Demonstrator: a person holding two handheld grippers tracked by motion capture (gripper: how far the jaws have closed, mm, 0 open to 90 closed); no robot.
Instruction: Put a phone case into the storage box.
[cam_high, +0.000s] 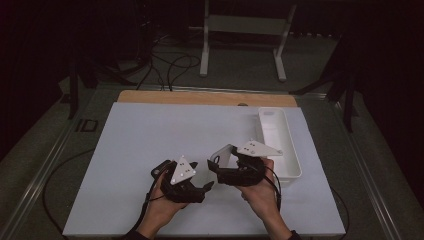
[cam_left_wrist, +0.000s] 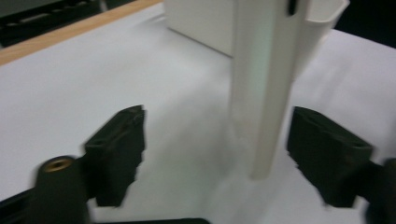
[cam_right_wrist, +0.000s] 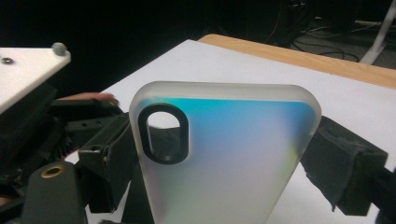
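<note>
Pinched between my right gripper's (cam_right_wrist: 224, 158) jaws, the frosted phone case (cam_right_wrist: 224, 154) stood upright above the white table (cam_high: 140, 145), camera cutout topmost, while my left gripper (cam_left_wrist: 215, 149) gaped wide around it.

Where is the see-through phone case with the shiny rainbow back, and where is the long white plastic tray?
Frosted see-through phone case with a rainbow sheen (cam_right_wrist: 233, 158): right gripper view, middle of its back panel.
Long white plastic tray (cam_high: 289, 150): high view, on its right rim.
Right gripper (cam_high: 225, 162): high view, between its fingertips, at the case.
</note>
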